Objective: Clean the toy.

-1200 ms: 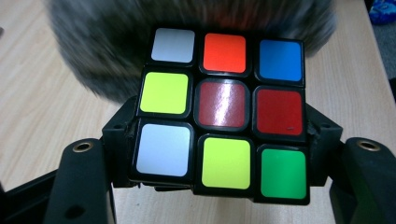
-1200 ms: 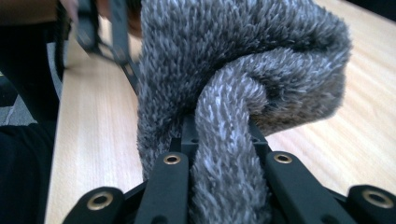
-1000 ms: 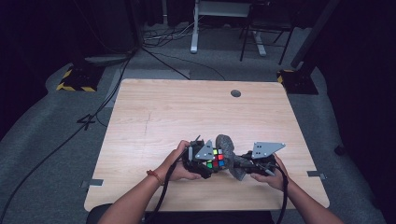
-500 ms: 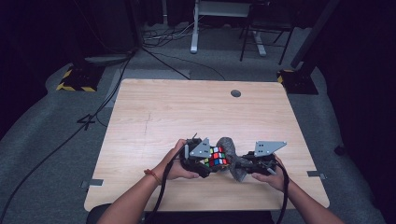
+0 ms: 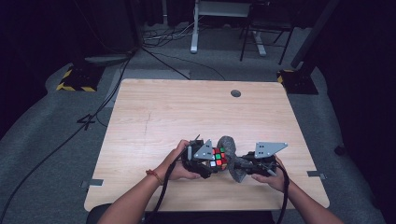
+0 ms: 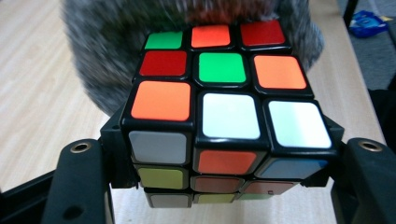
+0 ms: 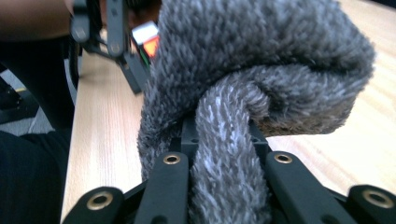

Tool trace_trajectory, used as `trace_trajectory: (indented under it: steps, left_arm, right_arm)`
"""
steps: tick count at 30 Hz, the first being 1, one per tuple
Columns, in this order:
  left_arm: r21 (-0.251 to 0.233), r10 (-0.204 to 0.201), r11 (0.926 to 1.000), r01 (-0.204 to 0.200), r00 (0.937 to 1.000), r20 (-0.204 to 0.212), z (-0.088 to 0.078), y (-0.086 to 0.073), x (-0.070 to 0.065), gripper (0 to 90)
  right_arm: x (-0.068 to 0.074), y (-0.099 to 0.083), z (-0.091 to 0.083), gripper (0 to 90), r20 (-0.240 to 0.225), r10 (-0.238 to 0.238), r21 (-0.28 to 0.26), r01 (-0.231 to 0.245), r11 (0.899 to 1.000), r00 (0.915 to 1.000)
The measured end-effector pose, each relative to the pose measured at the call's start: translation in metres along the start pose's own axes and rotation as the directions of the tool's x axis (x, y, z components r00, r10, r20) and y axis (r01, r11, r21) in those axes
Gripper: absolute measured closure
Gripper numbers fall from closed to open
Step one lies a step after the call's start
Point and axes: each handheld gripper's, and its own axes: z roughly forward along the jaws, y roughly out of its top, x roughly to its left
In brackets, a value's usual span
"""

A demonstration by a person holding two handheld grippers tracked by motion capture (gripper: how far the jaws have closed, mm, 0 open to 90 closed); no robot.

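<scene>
Grey fuzzy cloth (image 7: pixel 261 60), pinched in the right gripper (image 5: pixel 247 164), touches the scrambled cube (image 6: pixel 224 107) clamped between the left gripper (image 5: pixel 205 161) jaws, near the front edge of the wooden table (image 5: pixel 187 112). No readable writing on cube or cloth. Cloth blocks the cube's far side; cables (image 5: pixel 159 51) and a chair base (image 5: pixel 266 37) lie on the floor beyond.

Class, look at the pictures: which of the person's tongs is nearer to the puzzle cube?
Left. The left tongs are shut on the puzzle cube, gripping its sides. The right tongs clamp the grey fuzzy cloth, which lies between them and the cube.
</scene>
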Motion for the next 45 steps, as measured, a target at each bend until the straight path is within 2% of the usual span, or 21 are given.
trace_trajectory:
  steps: [4,6,8,11,15,18,21,23,24,27,29,31,34,35,37,39,41,43,45]
  left_arm:
    - [-0.018,-0.003,0.9998,0.003,0.9999,-0.013,-0.004,0.001,0.001,32.6]
    - [-0.025,-0.008,0.9997,0.007,0.9999,-0.012,-0.005,0.002,0.001,32.6]
    - [-0.024,-0.008,0.9997,0.008,0.9999,-0.012,-0.006,0.001,0.002,32.7]
    - [-0.021,-0.009,0.9998,0.008,0.9998,-0.017,-0.006,0.0,0.003,32.7]
    - [-0.007,-0.014,0.9999,0.014,0.9999,0.001,-0.002,-0.002,0.003,32.8]
    - [-0.026,-0.008,0.9996,0.008,1.0,0.005,-0.003,0.001,0.001,32.8]
    - [-0.062,-0.01,0.998,0.011,0.9998,0.019,-0.007,0.003,0.0,32.7]
    - [-0.078,-0.012,0.9969,0.012,0.9999,0.001,-0.01,0.004,0.0,32.7]
    - [-0.088,-0.019,0.996,0.02,0.9998,0.01,-0.011,0.004,0.002,32.7]
    - [-0.092,-0.025,0.9955,0.023,0.9996,-0.013,-0.015,0.003,0.004,32.7]
    - [-0.094,-0.034,0.995,0.034,0.9994,-0.001,-0.016,0.002,0.006,32.7]
    - [-0.076,-0.022,0.9968,0.022,0.9997,0.001,-0.015,0.002,0.005,32.8]
    - [-0.064,-0.024,0.9976,0.024,0.9997,0.004,-0.013,0.001,0.005,32.8]
    - [-0.056,-0.019,0.9982,0.019,0.9998,0.009,-0.012,0.001,0.005,32.8]
    - [-0.041,-0.02,0.9989,0.021,0.9997,0.013,-0.008,0.0,0.005,32.8]
    - [-0.018,-0.01,0.9998,0.01,0.9999,0.007,-0.004,0.0,0.002,32.8]
    - [-0.006,-0.004,1.0,0.004,0.9999,0.011,-0.001,0.0,0.002,32.8]
    - [0.005,0.006,1.0,-0.006,0.9999,-0.01,0.0,0.0,0.002,32.8]
    - [0.007,-0.011,0.9999,0.011,0.9999,-0.013,-0.001,-0.002,0.005,32.7]
  right_arm:
    - [0.0,-0.008,0.013,77.4,-0.006,-0.021,0.101,0.022,0.995,0.9998]
    - [0.001,-0.012,0.019,77.4,-0.024,-0.003,0.123,0.006,0.992,0.9997]
    - [0.002,-0.012,0.022,77.4,-0.028,-0.011,0.144,0.015,0.99,0.9996]
    - [0.003,-0.009,0.017,77.3,-0.021,-0.019,0.112,0.021,0.993,0.9996]
    - [0.0,0.0,-0.001,77.3,-0.014,-0.017,0.003,0.017,1.0,0.9998]
    - [0.0,0.003,-0.006,77.3,0.003,-0.027,-0.013,0.027,1.0,0.9996]
    - [0.001,-0.002,0.0,77.3,-0.01,-0.031,0.035,0.032,0.999,0.9995]
    - [0.004,-0.005,0.009,77.3,-0.019,-0.053,0.1,0.055,0.993,0.9984]
    - [0.006,-0.006,0.012,77.3,-0.031,-0.061,0.124,0.065,0.99,0.9977]
    - [0.01,-0.007,0.019,77.3,-0.057,-0.076,0.158,0.084,0.984,0.9955]
    - [0.012,-0.007,0.022,77.3,-0.07,-0.087,0.174,0.098,0.98,0.9938]
    - [0.012,-0.006,0.021,77.3,-0.063,-0.093,0.172,0.103,0.98,0.9937]
    - [0.011,-0.003,0.016,77.3,-0.025,-0.094,0.14,0.096,0.985,0.9953]
    - [0.009,-0.002,0.012,77.3,-0.001,-0.093,0.118,0.093,0.989,0.9957]
    - [0.006,0.002,0.004,77.3,0.016,-0.07,0.063,0.069,0.996,0.9974]
    - [0.005,0.005,-0.002,77.3,0.03,-0.064,0.031,0.064,0.998,0.9975]
    - [0.005,0.006,-0.003,77.3,0.036,-0.071,0.034,0.069,0.997,0.9968]
    - [0.006,0.003,-0.002,77.3,0.031,-0.073,0.048,0.071,0.996,0.9968]
    - [0.007,0.001,0.001,77.3,0.008,-0.079,0.061,0.079,0.995,0.9968]
